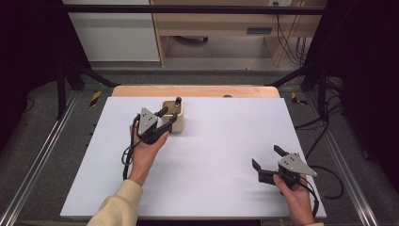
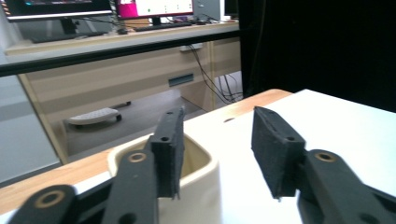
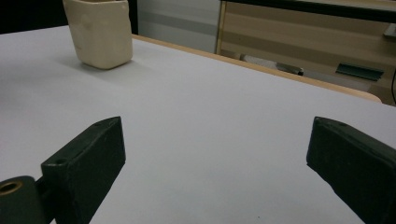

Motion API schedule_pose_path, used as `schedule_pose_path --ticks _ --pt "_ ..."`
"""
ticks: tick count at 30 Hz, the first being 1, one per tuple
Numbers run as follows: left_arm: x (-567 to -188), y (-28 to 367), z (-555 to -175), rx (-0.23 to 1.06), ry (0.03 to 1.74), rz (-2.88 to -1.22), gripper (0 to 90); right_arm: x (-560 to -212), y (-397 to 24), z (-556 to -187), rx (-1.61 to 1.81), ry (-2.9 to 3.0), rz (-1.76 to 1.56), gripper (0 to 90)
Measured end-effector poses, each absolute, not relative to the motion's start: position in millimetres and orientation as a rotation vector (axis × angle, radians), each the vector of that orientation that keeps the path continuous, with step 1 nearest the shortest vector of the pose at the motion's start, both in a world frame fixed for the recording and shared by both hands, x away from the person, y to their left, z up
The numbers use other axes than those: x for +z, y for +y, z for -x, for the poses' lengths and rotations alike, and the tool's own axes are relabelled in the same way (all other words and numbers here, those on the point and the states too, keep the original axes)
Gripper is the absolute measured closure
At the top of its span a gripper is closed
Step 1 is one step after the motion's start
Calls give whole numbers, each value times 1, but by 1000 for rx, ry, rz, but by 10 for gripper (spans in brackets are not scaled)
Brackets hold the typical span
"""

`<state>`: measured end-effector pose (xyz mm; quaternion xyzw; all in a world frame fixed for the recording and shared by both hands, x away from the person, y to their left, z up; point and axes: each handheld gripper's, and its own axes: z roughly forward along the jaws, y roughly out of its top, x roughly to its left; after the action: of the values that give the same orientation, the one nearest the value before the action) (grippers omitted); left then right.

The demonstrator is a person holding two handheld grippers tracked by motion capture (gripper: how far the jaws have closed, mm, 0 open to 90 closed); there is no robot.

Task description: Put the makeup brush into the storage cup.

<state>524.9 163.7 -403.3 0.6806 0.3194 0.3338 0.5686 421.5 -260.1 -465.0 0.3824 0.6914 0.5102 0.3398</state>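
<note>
Jaws on the left gripper (image 1: pixel 170 111) stand parted around the near wall of a cream square cup (image 1: pixel 173 116): in the left gripper view 1 jaw hangs just inside the cup's (image 2: pixel 196 179) hollow, close to the inner face of its wall, and the other sits outside it over the white sheet. Whether either jaw touches the wall I cannot tell. The left hand (image 1: pixel 145 149) holds this gripper from behind, a pale sleeve (image 1: pixel 117 207) reaching in from the bottom edge and a black cable trailing beside the wrist. The cup stands upright on the far left part of the counter (image 1: pixel 216 155), near its wooden back edge.

Further right, well apart from the cup, the right gripper (image 1: pixel 267 157) is held in the right hand (image 1: pixel 295 197) low over the near right part of the counter. Its jaws are spread wide with nothing between them; the right gripper view shows bare white sheet in the gap (image 3: pixel 215 163) and the cup (image 3: pixel 99 31) far off at the upper left. A grey 3-cornered plate tops each gripper.
</note>
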Motion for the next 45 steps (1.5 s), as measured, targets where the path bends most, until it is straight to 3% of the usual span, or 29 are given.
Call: schedule_pose_path --ticks 14,27,45 --pt "-393 160 -509 722 731 -1585 335 -465 -261 -423 1325 1797 -992 47" --pt "-384 154 -497 669 699 -1630 54 -463 -262 -421 1322 1779 -992 45" --pt "-380 145 -489 601 629 -1643 25 -462 -263 -420 1317 1773 -996 44"
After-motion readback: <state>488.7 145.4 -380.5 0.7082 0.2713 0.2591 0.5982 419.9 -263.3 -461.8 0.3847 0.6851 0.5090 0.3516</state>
